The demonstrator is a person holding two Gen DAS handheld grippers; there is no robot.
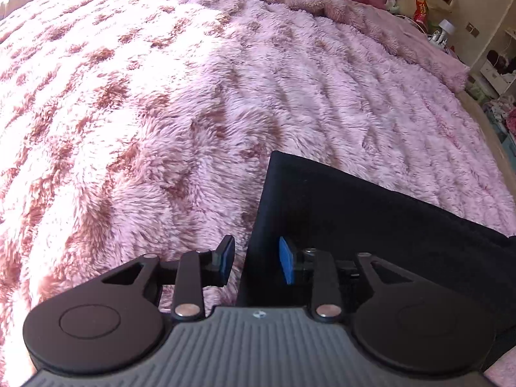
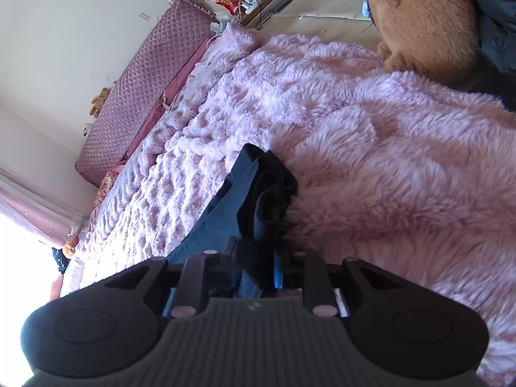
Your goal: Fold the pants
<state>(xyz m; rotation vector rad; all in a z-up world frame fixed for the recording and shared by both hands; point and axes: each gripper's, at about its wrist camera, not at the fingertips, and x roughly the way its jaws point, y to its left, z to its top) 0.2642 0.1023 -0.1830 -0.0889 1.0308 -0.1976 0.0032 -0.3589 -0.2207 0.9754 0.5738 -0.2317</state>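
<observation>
The dark navy pants (image 1: 371, 225) lie flat on the fluffy pink blanket (image 1: 193, 113), with a square corner pointing away from me. My left gripper (image 1: 256, 264) is open; its blue-padded fingers (image 1: 286, 259) straddle the pants' left edge low down, one over the cloth and one over the blanket. In the right wrist view my right gripper (image 2: 254, 264) is shut on a bunched fold of the pants (image 2: 258, 193), which rises between the fingers and drapes onto the blanket (image 2: 387, 161).
A quilted pink headboard (image 2: 151, 93) runs along the wall. A large brown plush toy (image 2: 419, 16) sits at the bed's far edge. A cluttered bedside shelf (image 1: 435, 22) with small items stands beyond the bed. Bright window light falls at the left (image 2: 19, 274).
</observation>
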